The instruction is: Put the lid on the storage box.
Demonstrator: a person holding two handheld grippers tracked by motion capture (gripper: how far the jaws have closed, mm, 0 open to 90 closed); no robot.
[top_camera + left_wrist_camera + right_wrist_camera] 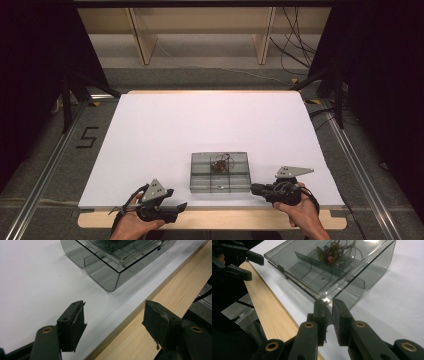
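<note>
i see the smoked clear plastic box [220, 172] sitting near the front edge of the white table top [200, 125], roughly centred between my two tools, with a tangle of thin wire jewellery [220, 163] in one of its rear compartments. my right gripper [329, 305] is just at the box's near corner, its jaws drawn almost together with a thin gap and nothing between them; i can't tell if they touch the plastic. my left gripper [112, 317] hangs over the wooden table edge [150, 322], jaws spread wide, holding nothing, apart from the box.
</note>
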